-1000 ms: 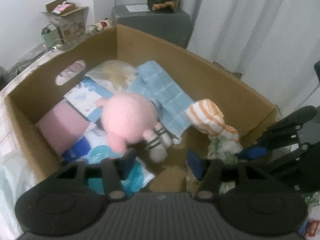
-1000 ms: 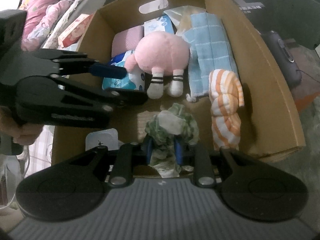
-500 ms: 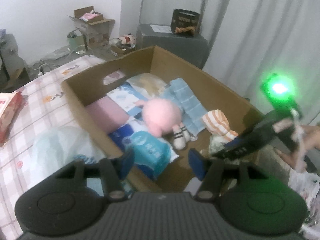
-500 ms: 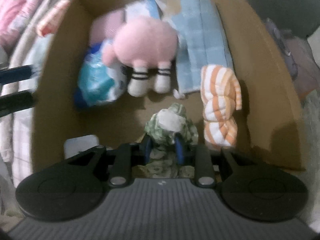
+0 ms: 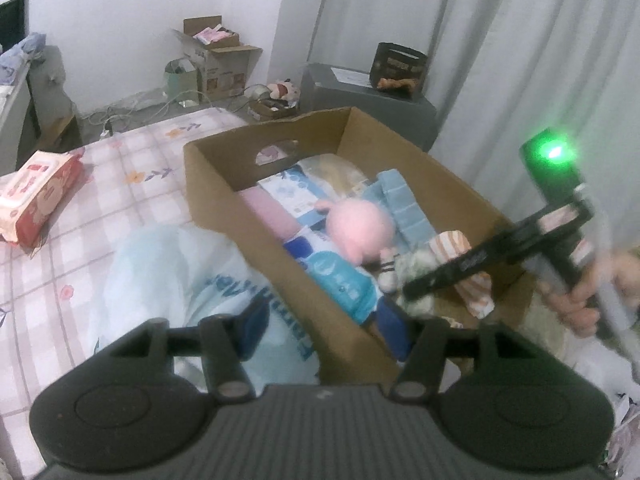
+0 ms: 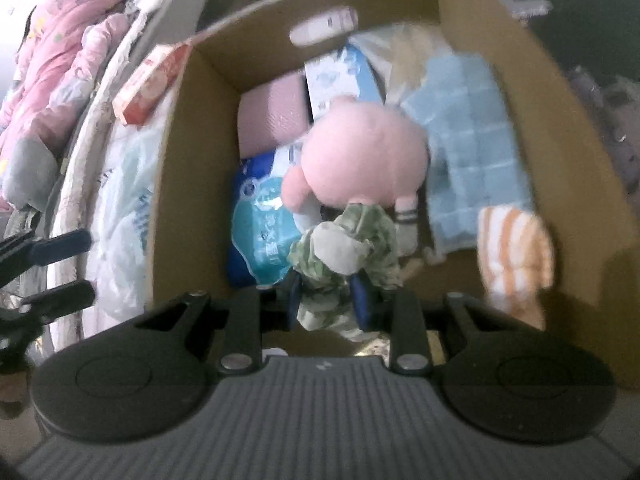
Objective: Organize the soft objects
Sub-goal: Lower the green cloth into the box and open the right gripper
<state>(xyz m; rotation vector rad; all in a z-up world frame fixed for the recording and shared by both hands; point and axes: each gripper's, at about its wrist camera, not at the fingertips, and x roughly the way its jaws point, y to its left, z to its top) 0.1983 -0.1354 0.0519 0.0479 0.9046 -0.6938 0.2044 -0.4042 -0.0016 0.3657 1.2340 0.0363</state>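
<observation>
An open cardboard box [image 5: 208,184] [image 6: 192,160] on the bed holds a pink plush [image 5: 360,232] [image 6: 360,160], a light blue towel [image 5: 400,204] [image 6: 472,148], an orange-striped cloth [image 5: 452,246] [image 6: 516,248] and a teal tissue pack [image 5: 340,276] [image 6: 260,232]. My right gripper [image 6: 328,296] [image 5: 412,288] is shut on a green-and-white patterned cloth bundle [image 6: 340,252] [image 5: 416,268], hanging inside the box just in front of the plush's feet. My left gripper [image 5: 326,326] [image 6: 68,270] stands open and holds nothing, outside the box's near left wall.
A pale blue plastic bag [image 5: 168,272] lies on the checked sheet beside the box. A red wipes pack [image 5: 36,196] sits at the bed's left. A grey cabinet [image 5: 368,108] and curtains stand behind the box. Pink bedding [image 6: 60,60] is piled at the far left.
My left gripper has pulled back out of the box and up, over the bed beside it. My right gripper has carried the green cloth deeper into the box, toward the plush.
</observation>
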